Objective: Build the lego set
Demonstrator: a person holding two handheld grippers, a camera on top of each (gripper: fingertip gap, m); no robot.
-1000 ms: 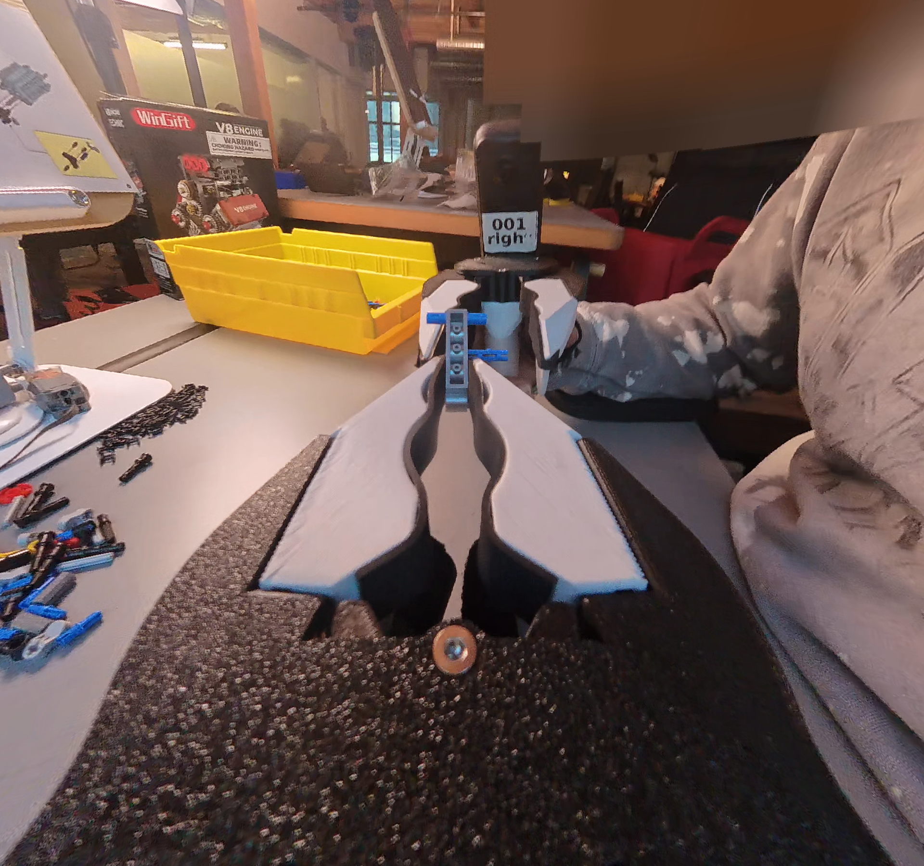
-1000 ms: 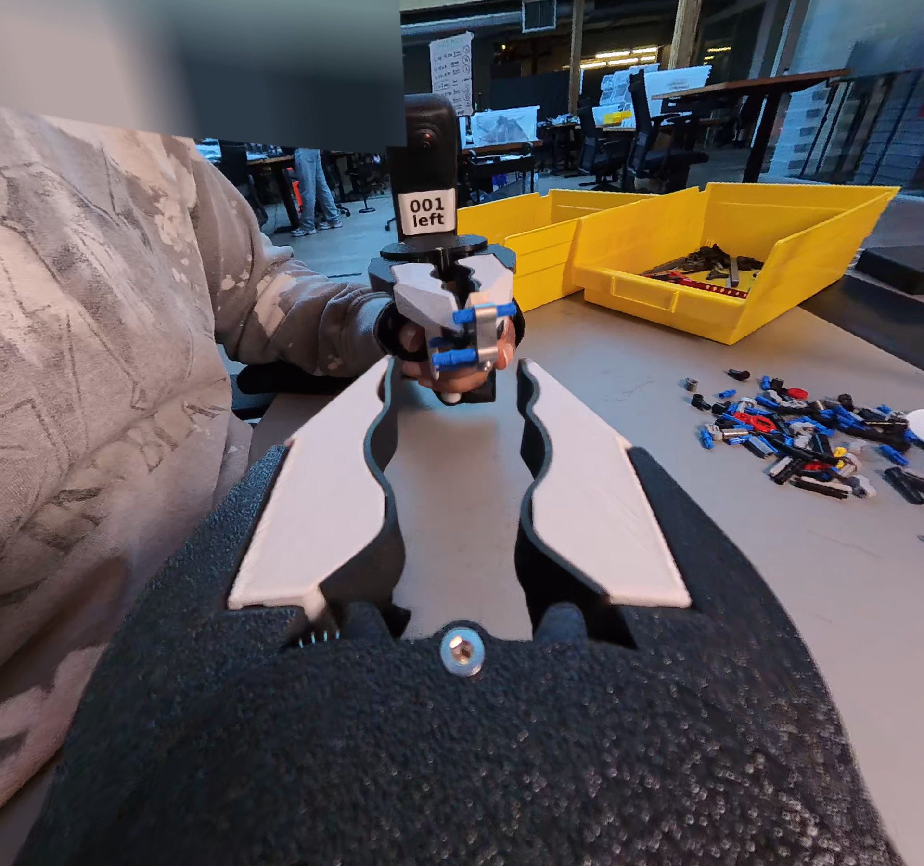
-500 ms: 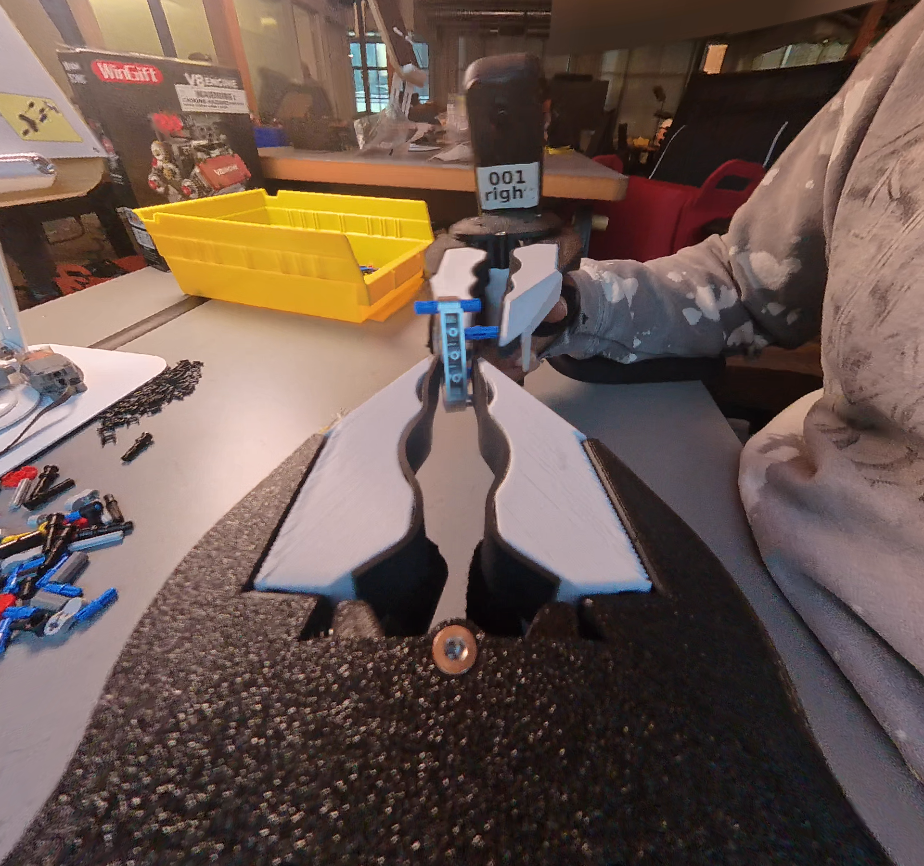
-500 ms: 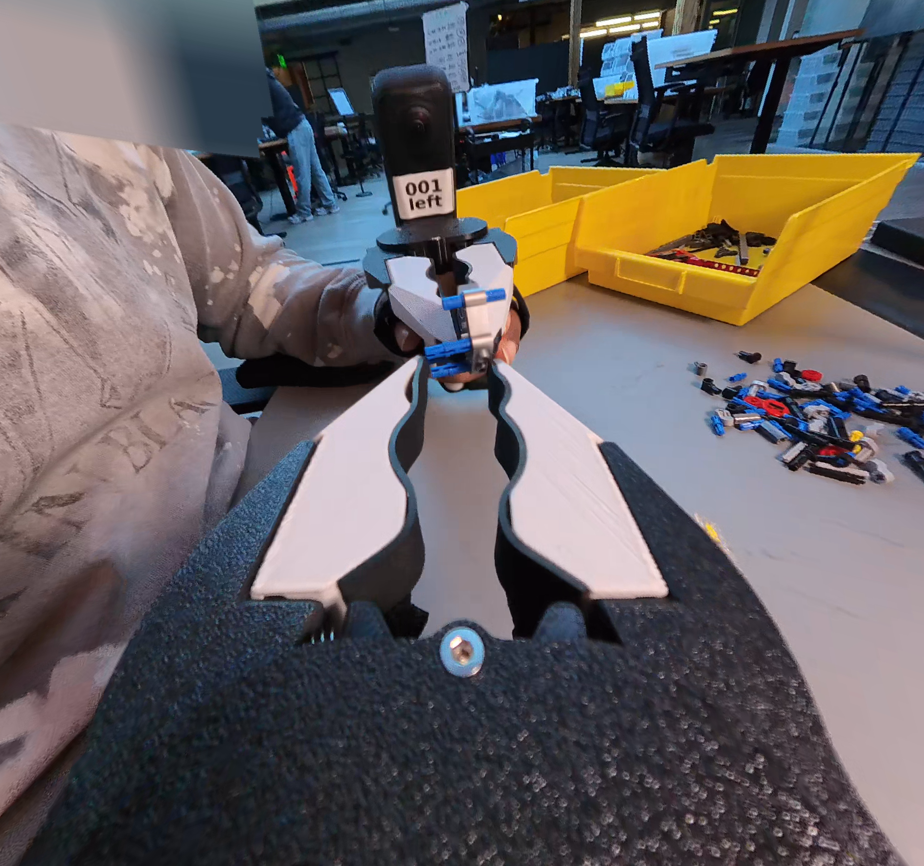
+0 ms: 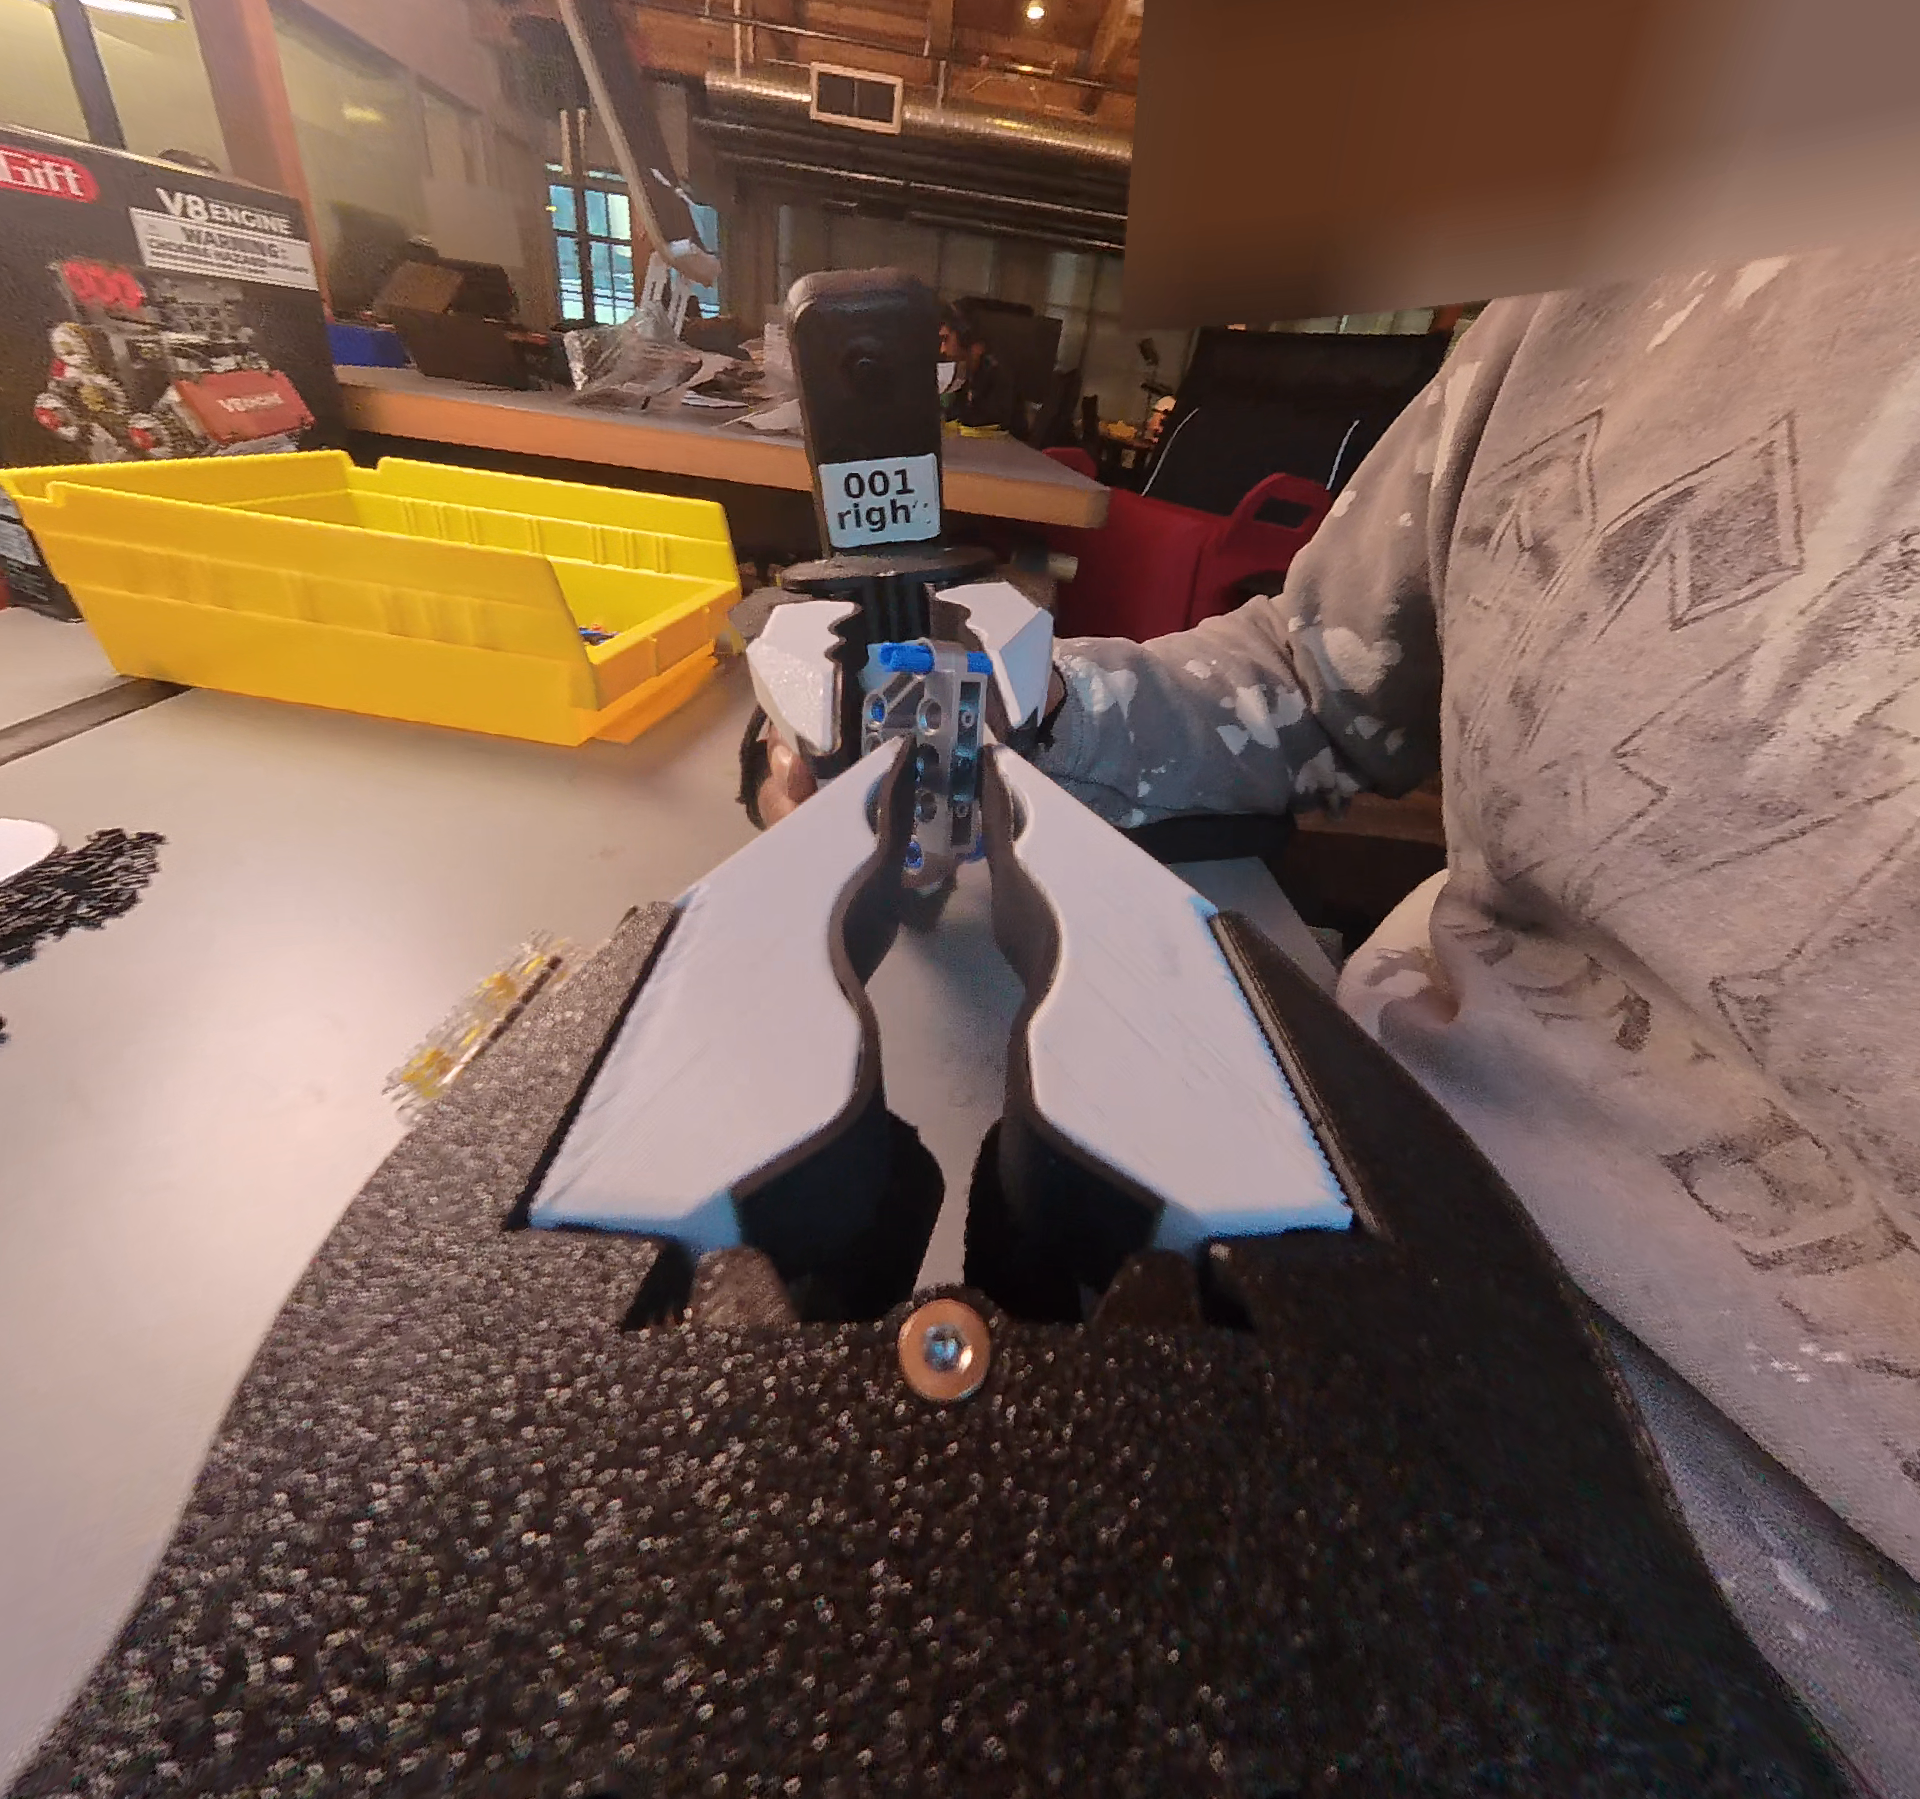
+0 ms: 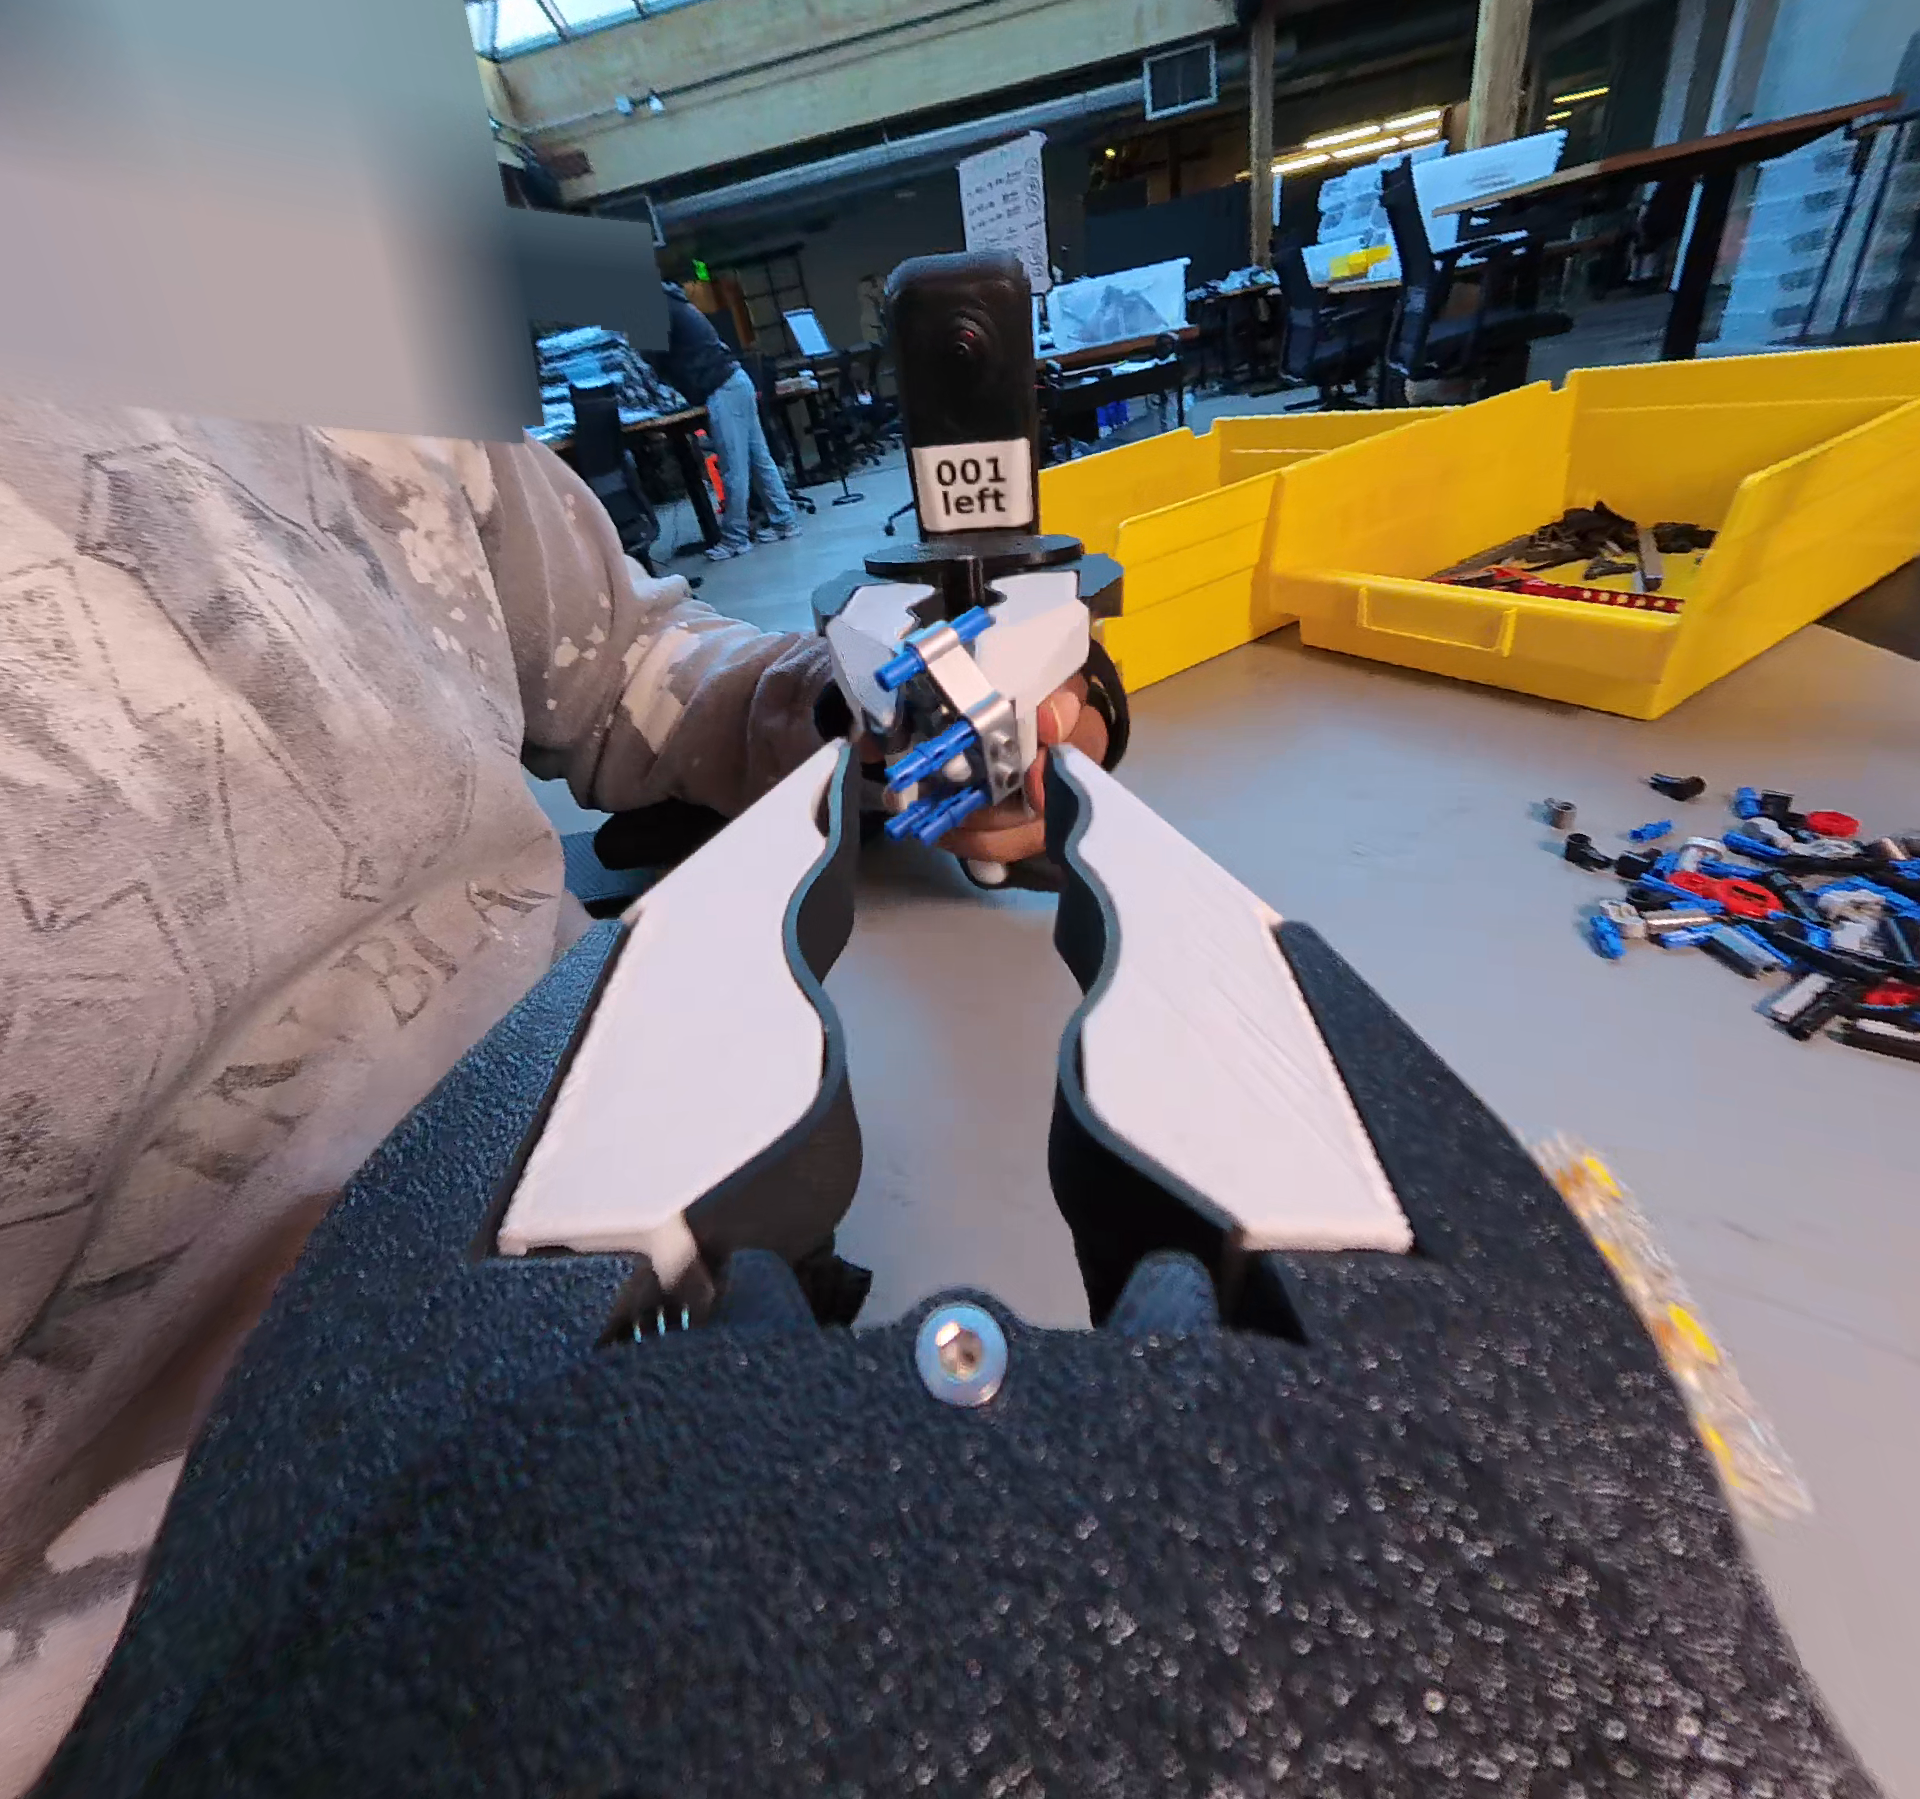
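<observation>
- Left tool grips a grey beam with blue pins; beam's lower end hidden between fingers.
- Right tool gapes wide, empty, facing it at 12 o'clock.
- Parts at 3 o'clock on desk, cut off.

left tongs: clamped, level | right tongs: parted, level, facing left tongs
</observation>
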